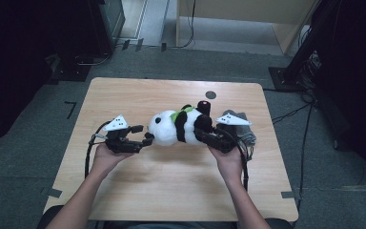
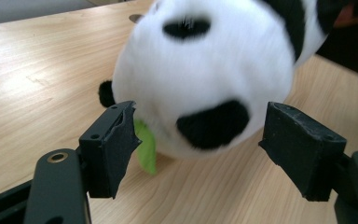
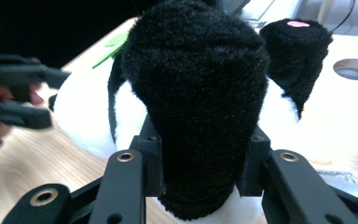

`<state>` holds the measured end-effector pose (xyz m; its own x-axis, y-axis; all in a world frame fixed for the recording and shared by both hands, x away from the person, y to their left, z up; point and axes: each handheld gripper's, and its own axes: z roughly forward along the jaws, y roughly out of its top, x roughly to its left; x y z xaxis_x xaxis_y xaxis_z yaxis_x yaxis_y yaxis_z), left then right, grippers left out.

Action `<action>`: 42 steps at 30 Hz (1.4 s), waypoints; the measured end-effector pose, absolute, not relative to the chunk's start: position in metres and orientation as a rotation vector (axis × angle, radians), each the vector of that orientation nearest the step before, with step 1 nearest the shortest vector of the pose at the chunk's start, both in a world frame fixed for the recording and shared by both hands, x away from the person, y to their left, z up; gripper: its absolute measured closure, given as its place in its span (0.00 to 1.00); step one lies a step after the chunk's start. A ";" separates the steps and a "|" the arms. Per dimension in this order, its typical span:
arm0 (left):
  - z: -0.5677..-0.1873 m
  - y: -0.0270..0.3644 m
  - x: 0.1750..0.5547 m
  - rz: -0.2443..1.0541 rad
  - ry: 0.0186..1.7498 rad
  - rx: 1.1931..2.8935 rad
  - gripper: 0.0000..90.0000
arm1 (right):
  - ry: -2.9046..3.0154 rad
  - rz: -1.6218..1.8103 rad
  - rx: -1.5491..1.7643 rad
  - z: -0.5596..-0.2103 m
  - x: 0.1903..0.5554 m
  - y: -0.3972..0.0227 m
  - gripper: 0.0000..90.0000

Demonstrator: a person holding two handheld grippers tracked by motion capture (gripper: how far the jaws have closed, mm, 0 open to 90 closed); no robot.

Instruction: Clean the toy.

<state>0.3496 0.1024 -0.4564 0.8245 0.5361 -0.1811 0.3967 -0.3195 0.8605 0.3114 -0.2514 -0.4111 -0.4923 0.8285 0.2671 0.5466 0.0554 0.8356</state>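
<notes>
A plush panda (image 1: 178, 126) lies lengthwise across the counter (image 1: 124, 95), right gripper (image 1: 209, 137) jaws clamped on its black leg, left gripper (image 1: 145, 138) jaws open around its head.

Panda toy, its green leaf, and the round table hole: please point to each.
panda toy (image 1: 164, 129), high view, white head.
green leaf (image 2: 147, 151), left gripper view, lower half.
table hole (image 3: 355, 68), right gripper view, centre.

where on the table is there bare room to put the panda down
Free: the near strip of the table between the forearms and its front edge, and the far left corner. Crowded: the middle, where the plush panda sits between the left claw and right claw; the far right has a round hole.
</notes>
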 end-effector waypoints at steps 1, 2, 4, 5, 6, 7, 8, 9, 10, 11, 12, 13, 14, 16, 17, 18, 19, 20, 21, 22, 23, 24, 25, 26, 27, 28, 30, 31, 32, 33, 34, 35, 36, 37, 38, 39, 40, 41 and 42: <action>-0.457 0.102 0.349 0.159 0.683 1.959 0.28 | 2.049 1.421 1.401 -0.410 0.312 -0.252 0.70; -0.457 0.102 0.348 0.162 0.673 1.968 0.28 | 2.048 1.430 1.401 -0.408 0.312 -0.253 0.70; -0.457 0.103 0.346 0.166 0.652 1.972 0.28 | 2.046 1.440 1.410 -0.406 0.311 -0.254 0.70; -0.457 0.103 0.346 0.167 0.648 1.972 0.28 | 2.043 1.446 1.416 -0.405 0.311 -0.255 0.70; -0.458 0.103 0.346 0.162 0.641 1.968 0.28 | 2.042 1.454 1.424 -0.404 0.311 -0.255 0.70; -0.458 0.103 0.347 0.159 0.643 1.963 0.28 | 2.046 1.467 1.425 -0.403 0.310 -0.255 0.70; -0.459 0.103 0.348 0.150 0.645 1.947 0.29 | 2.054 1.470 1.422 -0.402 0.310 -0.255 0.70; -0.459 0.102 0.348 0.154 0.639 1.934 0.28 | 2.065 1.478 1.417 -0.401 0.309 -0.253 0.70; -0.460 0.101 0.349 0.155 0.630 1.928 0.28 | 2.085 1.497 1.413 -0.400 0.309 -0.251 0.70; -0.460 0.100 0.348 0.172 0.615 1.931 0.27 | 2.097 1.502 1.412 -0.400 0.309 -0.249 0.70; -0.460 0.100 0.349 0.188 0.613 1.937 0.26 | 2.105 1.500 1.406 -0.400 0.308 -0.246 0.70; -0.462 0.099 0.350 0.191 0.610 1.942 0.25 | 2.113 1.501 1.402 -0.400 0.307 -0.245 0.70; -0.463 0.099 0.351 0.181 0.611 1.942 0.23 | 2.121 1.512 1.406 -0.400 0.307 -0.243 0.70; -0.466 0.098 0.353 0.184 0.621 1.939 0.22 | 2.135 1.524 1.416 -0.400 0.308 -0.242 0.70; -0.467 0.096 0.354 0.197 0.626 1.938 0.22 | 2.141 1.526 1.417 -0.401 0.308 -0.241 0.70; -0.467 0.095 0.355 0.206 0.635 1.939 0.21 | 2.153 1.519 1.404 -0.402 0.308 -0.239 0.70; -0.468 0.093 0.356 0.203 0.656 1.943 0.21 | 2.161 1.517 1.396 -0.402 0.308 -0.238 0.70; -0.468 0.091 0.356 0.208 0.670 1.948 0.22 | 2.166 1.520 1.393 -0.403 0.308 -0.237 0.70; -0.467 0.088 0.354 0.215 0.672 1.969 0.26 | 2.174 1.514 1.389 -0.404 0.308 -0.236 0.70; -0.467 0.086 0.353 0.225 0.676 1.980 0.33 | 2.177 1.505 1.382 -0.404 0.308 -0.236 0.70; -0.465 0.085 0.352 0.228 0.682 1.985 0.38 | 2.184 1.499 1.376 -0.404 0.308 -0.236 0.70; -0.464 0.085 0.352 0.219 0.692 1.978 0.44 | 2.187 1.490 1.365 -0.404 0.308 -0.236 0.70; -0.463 0.086 0.352 0.210 0.704 1.970 0.50 | 2.185 1.494 1.364 -0.403 0.308 -0.237 0.70; -0.462 0.087 0.353 0.183 0.727 1.958 0.55 | 2.185 1.496 1.363 -0.403 0.308 -0.238 0.69; -0.461 0.088 0.353 0.172 0.738 1.955 0.58 | 2.181 1.490 1.361 -0.404 0.309 -0.239 0.69; -0.460 0.088 0.353 0.153 0.762 1.968 0.61 | 2.184 1.485 1.366 -0.404 0.310 -0.240 0.68; -0.459 0.088 0.352 0.162 0.764 2.000 0.67 | 2.203 1.434 1.365 -0.406 0.311 -0.238 0.66; -0.458 0.088 0.352 0.163 0.763 2.007 0.69 | 2.220 1.415 1.357 -0.408 0.312 -0.237 0.65; -0.457 0.088 0.352 0.156 0.769 2.007 0.71 | 2.225 1.397 1.353 -0.409 0.312 -0.237 0.64; -0.456 0.089 0.352 0.155 0.771 2.006 0.71 | 2.229 1.394 1.355 -0.410 0.312 -0.237 0.63; -0.455 0.090 0.352 0.150 0.765 2.005 0.73 | 2.234 1.399 1.368 -0.411 0.313 -0.238 0.63; -0.454 0.091 0.352 0.151 0.762 2.001 0.73 | 2.231 1.402 1.370 -0.412 0.314 -0.239 0.61; -0.453 0.091 0.351 0.144 0.753 2.001 0.75 | 2.230 1.404 1.371 -0.412 0.315 -0.240 0.60; -0.452 0.091 0.351 0.147 0.748 2.001 0.75 | 2.230 1.406 1.369 -0.412 0.315 -0.241 0.58; -0.451 0.092 0.351 0.137 0.746 1.993 0.76 | 2.227 1.416 1.365 -0.413 0.316 -0.243 0.54; -0.450 0.093 0.351 0.131 0.734 1.994 0.77 | 2.224 1.420 1.356 -0.413 0.317 -0.244 0.51; -0.450 0.094 0.351 0.134 0.736 1.983 0.77 | 2.218 1.426 1.336 -0.414 0.317 -0.245 0.49; -0.449 0.096 0.352 0.119 0.736 1.977 0.78 | 2.217 1.440 1.314 -0.415 0.317 -0.246 0.46; -0.448 0.097 0.352 0.119 0.740 1.969 0.78 | 2.205 1.451 1.275 -0.416 0.317 -0.247 0.43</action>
